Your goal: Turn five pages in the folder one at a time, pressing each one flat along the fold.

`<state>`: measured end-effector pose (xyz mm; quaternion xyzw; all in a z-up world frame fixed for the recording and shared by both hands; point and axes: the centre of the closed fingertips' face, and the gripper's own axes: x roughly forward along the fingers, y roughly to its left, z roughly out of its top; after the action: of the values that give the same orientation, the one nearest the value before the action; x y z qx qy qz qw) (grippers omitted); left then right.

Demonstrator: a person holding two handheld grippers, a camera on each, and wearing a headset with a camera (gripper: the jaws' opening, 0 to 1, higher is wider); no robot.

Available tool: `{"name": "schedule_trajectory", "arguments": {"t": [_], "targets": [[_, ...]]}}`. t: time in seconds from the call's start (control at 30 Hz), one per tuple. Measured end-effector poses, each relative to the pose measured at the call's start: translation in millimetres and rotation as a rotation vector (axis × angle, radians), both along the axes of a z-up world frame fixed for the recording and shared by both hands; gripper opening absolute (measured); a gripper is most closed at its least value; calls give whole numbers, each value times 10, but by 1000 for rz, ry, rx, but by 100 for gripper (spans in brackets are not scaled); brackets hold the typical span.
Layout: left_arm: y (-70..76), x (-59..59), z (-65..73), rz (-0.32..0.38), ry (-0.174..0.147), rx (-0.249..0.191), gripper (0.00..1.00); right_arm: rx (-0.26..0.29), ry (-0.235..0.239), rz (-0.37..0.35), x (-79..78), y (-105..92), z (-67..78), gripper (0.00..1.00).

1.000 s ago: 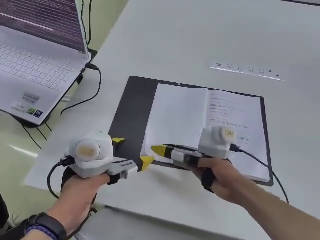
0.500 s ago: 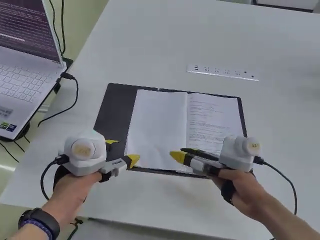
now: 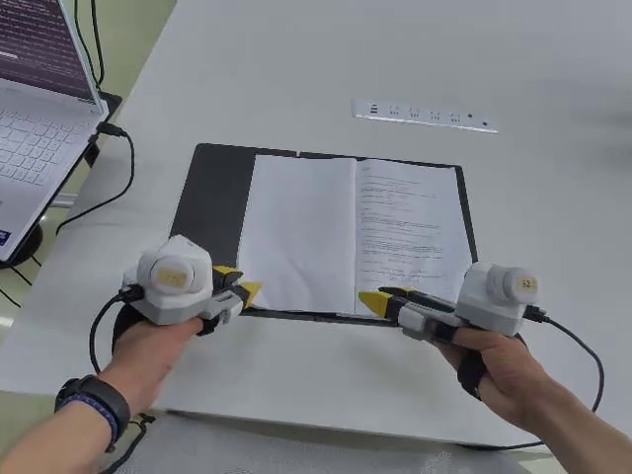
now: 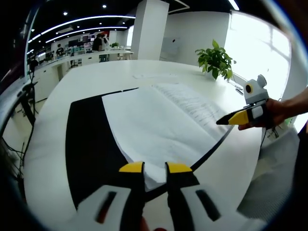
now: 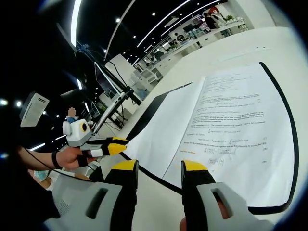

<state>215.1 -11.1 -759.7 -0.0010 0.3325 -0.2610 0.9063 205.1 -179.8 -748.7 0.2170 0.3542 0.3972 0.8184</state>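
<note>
The black folder (image 3: 212, 207) lies open on the white table, with a blank page (image 3: 296, 232) on the left of the fold and a printed page (image 3: 407, 232) on the right. My left gripper (image 3: 240, 282) is open and hovers at the blank page's near left corner; its jaws (image 4: 155, 167) have a narrow gap with nothing in it. My right gripper (image 3: 375, 301) is open at the folder's near edge, just right of the fold, pointing left. From its own view (image 5: 160, 166) the jaws frame the printed page (image 5: 236, 125) and hold nothing.
A laptop (image 3: 30, 89) with a black cable (image 3: 109, 188) sits at the far left. A white power strip (image 3: 425, 116) lies beyond the folder. The table's near edge (image 3: 326, 425) runs just below both hands. A potted plant (image 4: 215, 60) stands farther off.
The right gripper has moved right along the folder's near edge, from the blank page's lower corner to just past the fold. The left gripper stays by the near left corner. The head camera shifted.
</note>
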Motion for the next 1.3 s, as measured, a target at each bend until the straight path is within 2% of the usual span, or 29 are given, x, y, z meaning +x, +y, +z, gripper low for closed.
{"name": "schedule_trajectory", "arguments": {"t": [0.07,0.13,0.23,0.27,0.3,0.47,0.6,0.8,0.93,1.03,1.17,1.3], "targets": [[-8,-15,-40,-4,12,10,8,-1,3,-2,-9,3,-6,34],[44,-31,-104,-10,24,65,2,-1,7,-2,-18,17,-10,34],[34,-54,-133,-12,40,54,0,-8,12,-2,-18,42,-31,34],[32,-85,-158,-27,50,75,0,-7,11,-3,-7,50,-35,34],[34,-116,-190,-59,53,117,0,-5,10,-4,1,60,-31,33],[16,-149,-216,-58,67,129,0,-3,0,1,103,123,-6,33],[41,-130,-229,-65,59,149,0,6,-8,-9,234,150,42,33],[68,-97,-260,-43,58,138,0,5,-25,3,444,207,79,31],[70,-90,-260,-29,53,133,0,15,-40,-10,642,224,115,29],[78,-82,-274,-24,56,126,0,28,-32,-32,743,230,110,26],[95,-79,-278,18,67,83,0,41,-14,-25,834,298,44,25],[85,-83,-282,14,69,85,0,44,-6,-12,914,379,23,24]]}}
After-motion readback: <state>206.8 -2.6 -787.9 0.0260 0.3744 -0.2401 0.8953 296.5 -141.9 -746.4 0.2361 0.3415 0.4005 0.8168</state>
